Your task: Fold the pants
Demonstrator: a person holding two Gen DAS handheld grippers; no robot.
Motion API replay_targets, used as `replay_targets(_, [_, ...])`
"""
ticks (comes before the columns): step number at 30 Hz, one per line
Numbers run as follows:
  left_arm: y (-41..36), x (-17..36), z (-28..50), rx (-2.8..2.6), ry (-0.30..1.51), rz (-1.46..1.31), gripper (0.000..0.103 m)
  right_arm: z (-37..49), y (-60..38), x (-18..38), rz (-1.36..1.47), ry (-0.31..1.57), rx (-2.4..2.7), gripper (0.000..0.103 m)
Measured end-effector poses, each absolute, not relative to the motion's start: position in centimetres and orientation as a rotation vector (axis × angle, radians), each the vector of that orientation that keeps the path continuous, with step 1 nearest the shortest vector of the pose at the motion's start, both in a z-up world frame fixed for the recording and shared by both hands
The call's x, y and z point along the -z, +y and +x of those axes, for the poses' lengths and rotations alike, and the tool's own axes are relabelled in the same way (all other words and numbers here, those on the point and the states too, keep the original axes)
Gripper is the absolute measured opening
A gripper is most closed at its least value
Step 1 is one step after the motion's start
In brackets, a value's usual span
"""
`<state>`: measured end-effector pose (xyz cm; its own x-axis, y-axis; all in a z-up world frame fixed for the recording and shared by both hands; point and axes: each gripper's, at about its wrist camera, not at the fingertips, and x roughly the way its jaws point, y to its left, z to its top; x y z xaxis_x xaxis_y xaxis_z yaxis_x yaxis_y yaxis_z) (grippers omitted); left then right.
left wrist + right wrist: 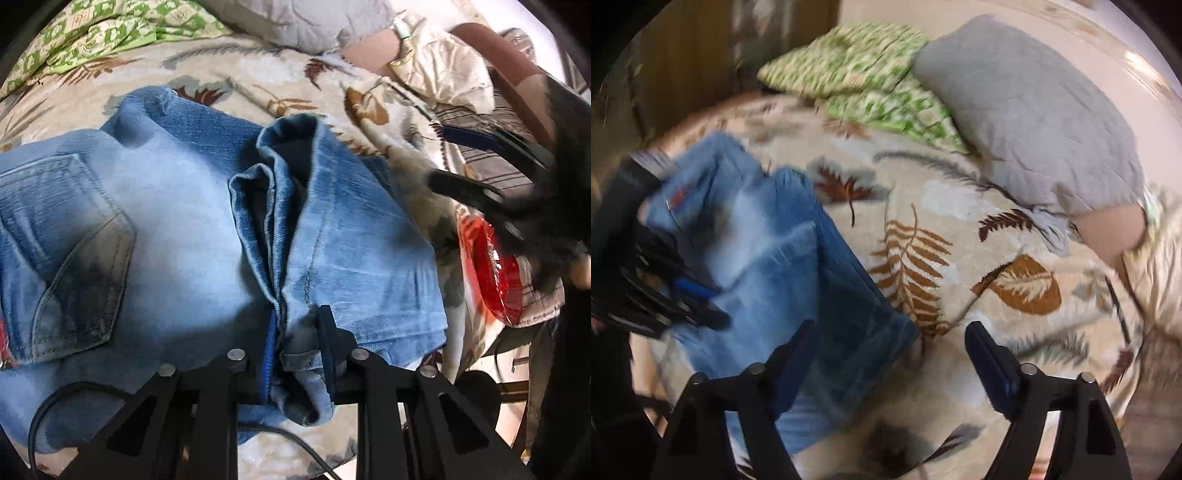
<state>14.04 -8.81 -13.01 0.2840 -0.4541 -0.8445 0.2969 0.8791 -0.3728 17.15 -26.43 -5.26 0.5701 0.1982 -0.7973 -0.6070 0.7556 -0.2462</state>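
Pants (177,206) — faded blue denim, coarse weave, stitched seams and hems. Beneath them, bedspread (960,229) — soft matt cloth printed with leaves. Beyond the pants, grey pillow (1027,110) of quilted matt fabric. Left gripper (299,332): matt black plastic, bright metal pins. Right of the pants, glossy red wrapper (491,269).

faded blue jeans (177,206), leaf-print bedspread (960,229), green-patterned pillow (849,62)

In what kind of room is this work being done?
Most likely a bedroom: the jeans lie on a bed with a leaf-patterned bedspread, and a grey pillow and a green patterned pillow lie at its far end.
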Motion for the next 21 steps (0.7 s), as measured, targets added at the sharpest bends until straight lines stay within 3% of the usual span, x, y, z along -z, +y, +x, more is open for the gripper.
replay_targets(3, [-8.3, 13.6, 13.3, 0.509, 1.170, -0.154, 0.022, 18.9, -25.3, 6.4, -0.621, 0.886, -0.557, 0.072])
replay_targets(11, [-6.9, 14.3, 12.8, 0.534, 1.132, -0.199, 0.022, 20.8, -21.8, 9.5, -0.779, 0.985, -0.690, 0.072])
replay_targets(12, [-6.8, 14.3, 12.8, 0.536, 1.130, -0.203, 0.022, 21.0, -21.6, 10.0, -0.792, 1.004, -0.695, 0.066])
replay_targets(13, [-6.8, 14.5, 12.8, 0.538, 1.127, -0.209, 0.022, 21.2, -21.3, 10.9, -0.802, 1.042, -0.709, 0.047])
replay_targets(17, [-6.6, 14.4, 12.7, 0.542, 1.124, -0.200, 0.023, 21.6, -21.5, 12.2, -0.739, 1.126, -0.692, 0.033])
replay_targets(19, [-6.9, 14.1, 12.7, 0.543, 1.123, -0.186, 0.023, 21.4, -21.7, 11.9, -0.744, 1.106, -0.649, 0.019])
replay_targets(21, [-7.3, 13.3, 12.6, 0.546, 1.103, -0.169, 0.020, 20.7, -22.0, 11.1, -0.747, 1.060, -0.609, 0.015])
